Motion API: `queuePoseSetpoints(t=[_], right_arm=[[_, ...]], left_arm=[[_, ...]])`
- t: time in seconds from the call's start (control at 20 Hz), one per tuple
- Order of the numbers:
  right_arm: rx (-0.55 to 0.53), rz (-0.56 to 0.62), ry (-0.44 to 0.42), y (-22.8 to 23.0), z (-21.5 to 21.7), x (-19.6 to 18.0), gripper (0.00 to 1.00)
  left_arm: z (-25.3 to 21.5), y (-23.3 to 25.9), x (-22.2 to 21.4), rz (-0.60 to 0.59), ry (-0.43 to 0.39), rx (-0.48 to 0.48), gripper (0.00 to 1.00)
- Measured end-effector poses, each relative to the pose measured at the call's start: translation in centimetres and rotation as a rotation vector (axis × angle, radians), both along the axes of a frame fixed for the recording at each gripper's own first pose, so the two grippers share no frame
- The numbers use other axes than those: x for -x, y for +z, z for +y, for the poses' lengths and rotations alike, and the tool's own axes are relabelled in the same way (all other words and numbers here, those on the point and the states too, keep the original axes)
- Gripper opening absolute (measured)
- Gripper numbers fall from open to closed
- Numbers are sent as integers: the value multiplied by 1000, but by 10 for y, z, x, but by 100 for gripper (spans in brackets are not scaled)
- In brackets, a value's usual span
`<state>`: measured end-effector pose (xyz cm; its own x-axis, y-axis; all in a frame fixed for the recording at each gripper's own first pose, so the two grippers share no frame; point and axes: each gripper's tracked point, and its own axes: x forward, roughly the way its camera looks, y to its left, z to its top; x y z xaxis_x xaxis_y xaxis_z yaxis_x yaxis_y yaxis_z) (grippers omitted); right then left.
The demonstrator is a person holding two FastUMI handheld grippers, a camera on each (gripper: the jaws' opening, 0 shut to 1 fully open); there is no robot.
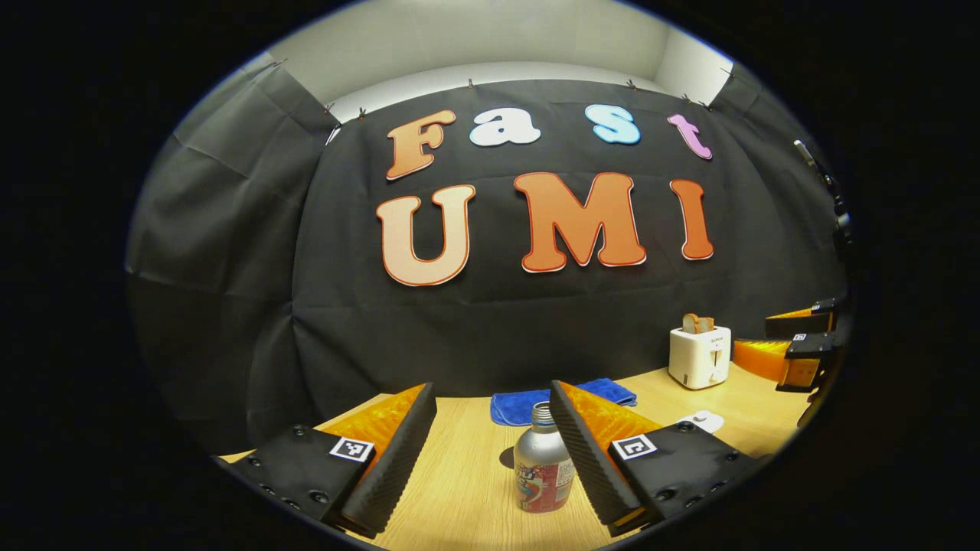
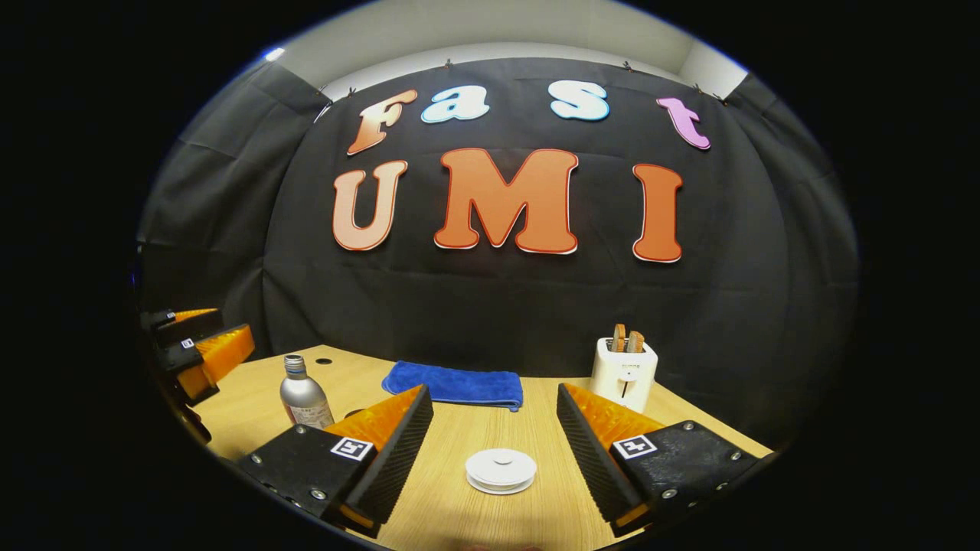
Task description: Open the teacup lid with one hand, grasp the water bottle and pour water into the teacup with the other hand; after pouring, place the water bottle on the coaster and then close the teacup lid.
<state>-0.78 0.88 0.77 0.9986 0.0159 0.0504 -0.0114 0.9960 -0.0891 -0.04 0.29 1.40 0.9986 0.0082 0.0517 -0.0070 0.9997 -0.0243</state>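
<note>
Teacup (image 2: 501, 470) sits lid-on near the table's (image 2: 452, 505) front edge, between my right gripper's (image 2: 494, 444) fingers, which are apart and not touching it. Water bottle (image 1: 543, 468) stands just off my left gripper's (image 1: 494, 444) right finger, jaws also apart. Risks: the lid is low and flat, so pads may slip off it; that near finger could clip the bottle and topple it. Towel (image 2: 453, 385) and toaster (image 2: 625, 373) sit at the back edge, out of the way.

The water bottle (image 1: 542, 459) looked like brushed silvery metal with a glossy printed label. The table (image 2: 459, 428) showed a smooth pale wood grain. At centre frame, the blue towel (image 2: 455, 385) appeared soft, matt cloth. The toaster (image 2: 624, 373) was smooth white plastic.
</note>
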Motion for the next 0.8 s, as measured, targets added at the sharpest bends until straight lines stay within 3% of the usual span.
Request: queuePoseSetpoints(t=[0.4,0.8], right_arm=[[27,82,10,-30,2,-24,97],[43,218,21,-76,-5,-63,80]], left_arm=[[1,-6,3,16,9,-7,97],[9,-13,4,37,35,-16,97]])
